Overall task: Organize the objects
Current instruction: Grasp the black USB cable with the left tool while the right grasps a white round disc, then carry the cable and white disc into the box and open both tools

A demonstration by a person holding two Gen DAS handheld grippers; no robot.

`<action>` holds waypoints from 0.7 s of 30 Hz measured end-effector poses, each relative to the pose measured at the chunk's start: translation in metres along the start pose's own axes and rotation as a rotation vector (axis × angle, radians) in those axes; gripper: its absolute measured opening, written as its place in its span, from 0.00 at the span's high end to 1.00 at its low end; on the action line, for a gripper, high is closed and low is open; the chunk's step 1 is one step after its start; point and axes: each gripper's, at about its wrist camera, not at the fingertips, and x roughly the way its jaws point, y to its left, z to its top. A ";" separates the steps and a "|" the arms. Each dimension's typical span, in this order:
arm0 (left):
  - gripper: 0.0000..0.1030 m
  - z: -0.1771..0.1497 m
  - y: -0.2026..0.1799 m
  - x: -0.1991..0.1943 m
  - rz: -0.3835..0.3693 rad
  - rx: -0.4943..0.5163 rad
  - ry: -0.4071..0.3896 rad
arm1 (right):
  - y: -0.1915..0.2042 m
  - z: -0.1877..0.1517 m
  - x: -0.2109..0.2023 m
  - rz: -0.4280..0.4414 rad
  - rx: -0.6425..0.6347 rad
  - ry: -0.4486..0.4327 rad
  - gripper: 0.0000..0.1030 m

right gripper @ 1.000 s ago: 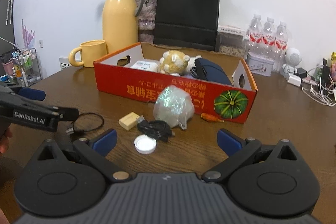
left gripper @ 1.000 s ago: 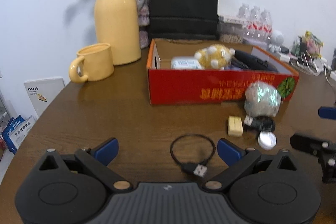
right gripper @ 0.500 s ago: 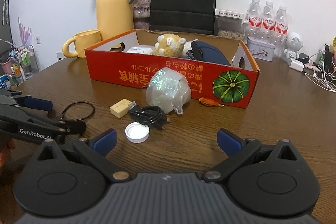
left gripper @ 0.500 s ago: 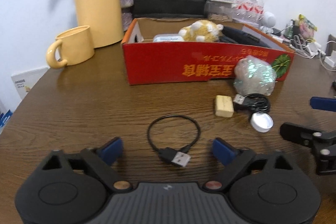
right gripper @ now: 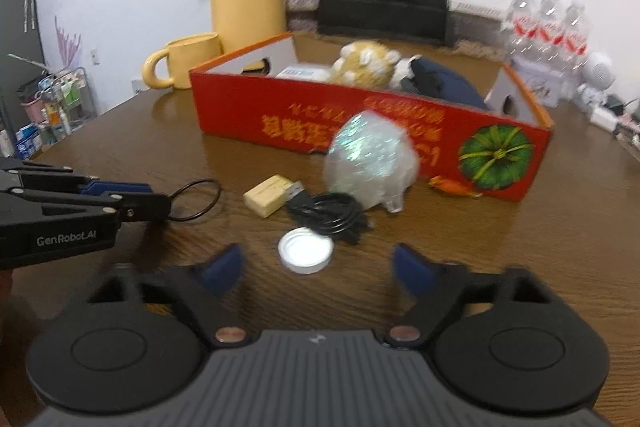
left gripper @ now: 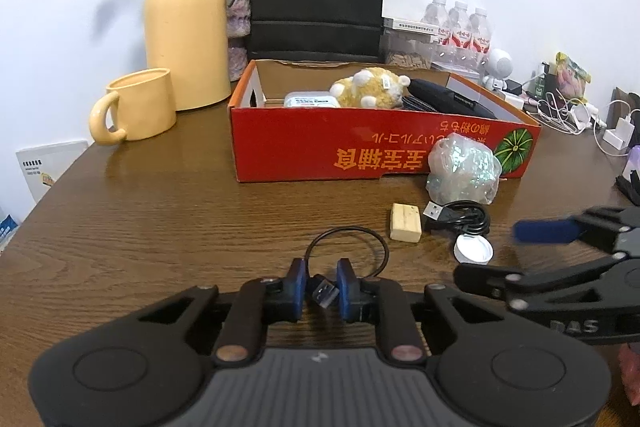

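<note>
Two blue pads of the left gripper [left gripper: 322,293] have just been closing and now pinch the silver USB plug of the short black looped cable [left gripper: 347,247], near the front edge of the round dark-brown wooden table [left gripper: 160,219]. The plug sits skewed between the pads, and the thin loop runs away from the jaws toward the red cardboard box [left gripper: 320,147] in the middle of the table, so the cable's length lies along the line the gripper points. To my eye a straight lift and a carry forward would take it over the box's near wall.

The right gripper [right gripper: 316,267] stands about half open and has also just been closing, with nothing pressed between its blurred blue pads. The white round plastic bottle cap [right gripper: 306,251] lies flat just ahead of them, roughly centred in the gap, so this hand is clearly the nearer one to it. Beyond the cap lie a coiled black USB cable [right gripper: 328,213], a small pale wooden block [right gripper: 268,201] to its left, and a crumpled iridescent plastic bag [right gripper: 370,161] against the box front; all are closer to the right gripper than to the left
</note>
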 end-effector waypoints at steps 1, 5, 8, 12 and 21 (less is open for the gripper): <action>0.88 0.000 0.001 0.000 -0.003 -0.003 -0.003 | 0.002 0.000 0.003 0.007 0.004 0.005 0.38; 0.92 0.000 0.002 -0.003 -0.003 -0.012 -0.012 | 0.002 -0.002 -0.001 0.044 0.014 -0.017 0.72; 0.92 -0.001 0.003 -0.004 -0.004 -0.015 -0.017 | 0.002 -0.005 -0.005 0.048 0.014 -0.024 0.72; 0.94 -0.002 0.004 -0.008 0.000 -0.021 -0.027 | 0.003 -0.008 -0.014 0.057 0.007 -0.050 0.72; 0.94 0.001 0.004 -0.017 0.006 -0.022 -0.059 | -0.001 -0.010 -0.032 0.053 0.017 -0.093 0.72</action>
